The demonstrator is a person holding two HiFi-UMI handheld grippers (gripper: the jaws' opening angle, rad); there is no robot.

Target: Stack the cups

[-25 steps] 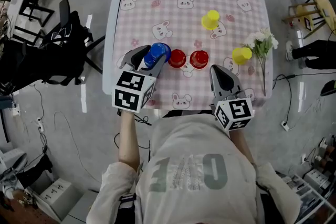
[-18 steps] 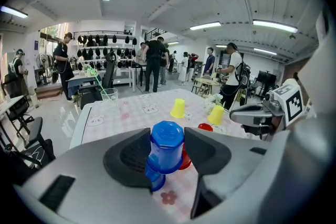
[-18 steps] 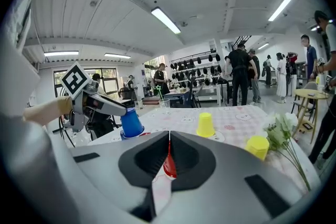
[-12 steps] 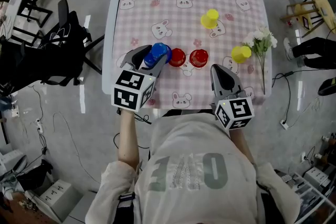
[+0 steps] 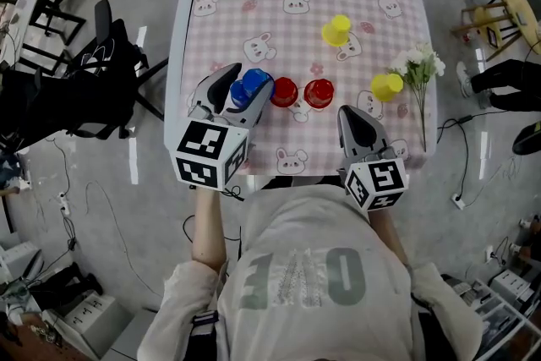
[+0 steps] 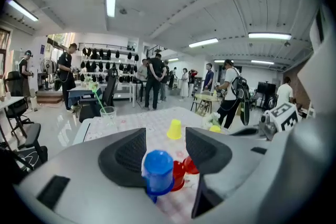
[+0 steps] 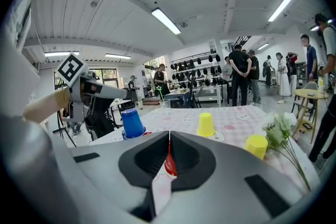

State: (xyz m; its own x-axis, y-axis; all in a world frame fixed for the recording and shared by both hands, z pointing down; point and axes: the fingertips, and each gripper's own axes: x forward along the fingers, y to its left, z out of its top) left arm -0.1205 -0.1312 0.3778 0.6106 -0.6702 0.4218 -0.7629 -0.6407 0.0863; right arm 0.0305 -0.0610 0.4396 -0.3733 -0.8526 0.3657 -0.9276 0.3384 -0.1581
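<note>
View from above: a tabletop (image 5: 279, 38) covered in a pink checked cloth printed with rabbits. At the near left, the left gripper (image 6: 165, 141) has its jaws wide around an upturned blue cup (image 5: 253, 86), gripping it. Just right of that stands a red cup (image 5: 284, 91), with a second red cup (image 5: 319, 93) near it. A yellow cup (image 5: 336, 30) sits farther back, near the middle. The other yellow cup (image 5: 388, 86) is at the right, beside white flowers (image 5: 418, 65). The right gripper (image 5: 348, 110) is at the near edge, its jaws pressed together and empty. A clear glass (image 6: 107, 114) stands at the far left corner.
</note>
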